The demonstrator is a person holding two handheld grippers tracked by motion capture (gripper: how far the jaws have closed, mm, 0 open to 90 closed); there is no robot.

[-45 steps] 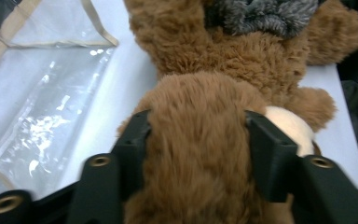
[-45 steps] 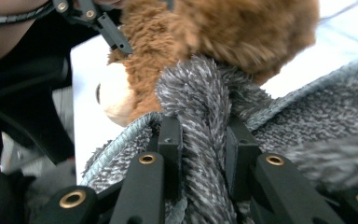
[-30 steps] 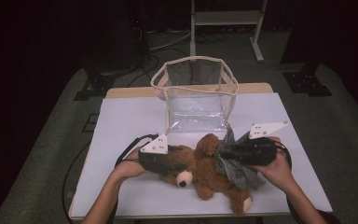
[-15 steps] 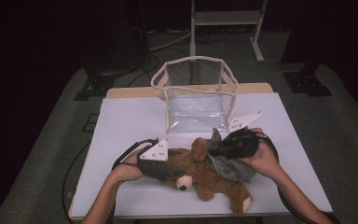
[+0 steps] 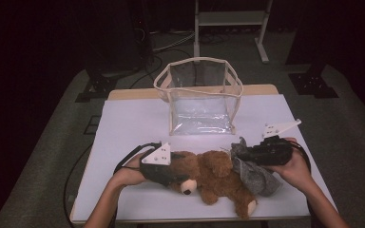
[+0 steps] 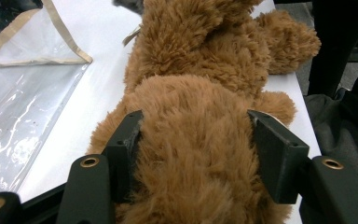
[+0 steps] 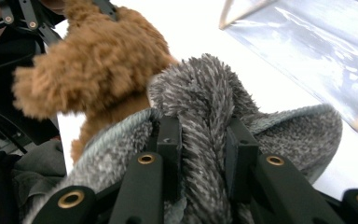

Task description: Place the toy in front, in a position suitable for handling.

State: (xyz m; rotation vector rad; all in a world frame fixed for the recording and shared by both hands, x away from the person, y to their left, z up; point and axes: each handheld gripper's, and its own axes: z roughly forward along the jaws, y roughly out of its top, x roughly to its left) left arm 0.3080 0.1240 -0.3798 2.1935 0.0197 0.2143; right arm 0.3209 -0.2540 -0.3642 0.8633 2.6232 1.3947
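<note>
A brown teddy bear (image 5: 214,175) lies on the white table (image 5: 133,118), head to the left. My left gripper (image 5: 178,178) holds the bear's head (image 6: 191,154) between its jaws. The jaws have just been opening a little, and the pads (image 6: 272,154) still press into the fur. A grey fleece cloth (image 5: 256,175) hangs off the bear's right side. My right gripper (image 5: 240,154) is shut on a bunched fold of that cloth (image 7: 205,93). In the right gripper view the bear (image 7: 98,60) lies just beyond the fold.
A clear plastic bag with beige trim (image 5: 199,95) stands open behind the bear at the table's middle; its wall shows in the left gripper view (image 6: 18,93). Dark floor, cables and a metal stand surround the table.
My right gripper swung left toward the bag with the grey cloth, then came back to the right, dragging the cloth to the bear's right. The left gripper stayed on the head.
</note>
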